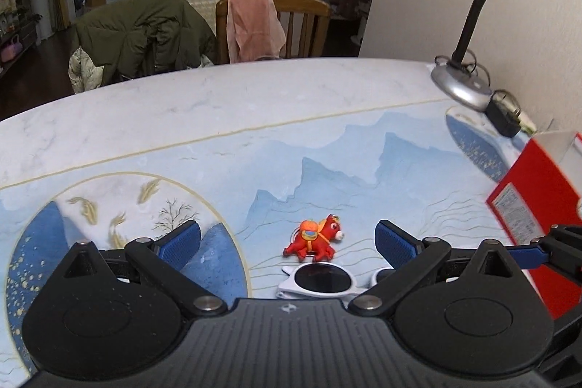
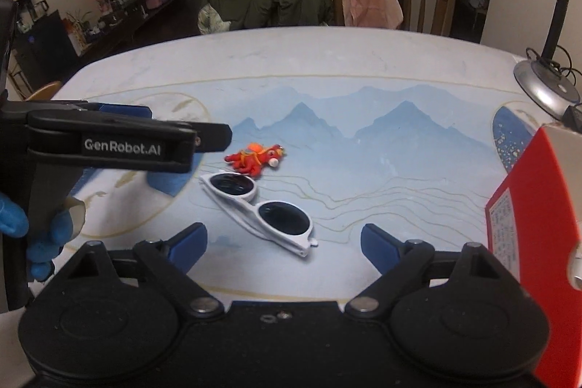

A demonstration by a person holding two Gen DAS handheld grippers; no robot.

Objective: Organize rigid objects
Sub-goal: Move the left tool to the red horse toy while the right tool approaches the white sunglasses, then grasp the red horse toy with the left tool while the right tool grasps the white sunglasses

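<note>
The white sunglasses [image 2: 260,210] lie folded on the table [image 2: 363,68], lenses up, slanting toward my right side; just beyond them, close but I cannot tell whether touching, the little red toy animal [image 2: 257,158] lies on the painted mountain pattern; both are loose on the surface, neither gathered anywhere. To the right stands a red box [image 2: 538,206] with its top seemingly open, well apart from the two pieces; I judge that is where they belong, though what it holds is hidden from me.

My right gripper [image 2: 283,240] hangs over the near end of the sunglasses, its blue fingers [image 2: 189,240] set wide with nothing pressed between them; my left gripper [image 1: 287,240] points down at the toy, jaws also spread wide and empty, the toy showing in the gap between them.

So, as I read it, nothing is put away yet; each hand has a piece lined up; closing, lifting and carrying across to the box are all left to do.

Farther off, a desk lamp [image 1: 469,24] stands at the table's right corner.
</note>
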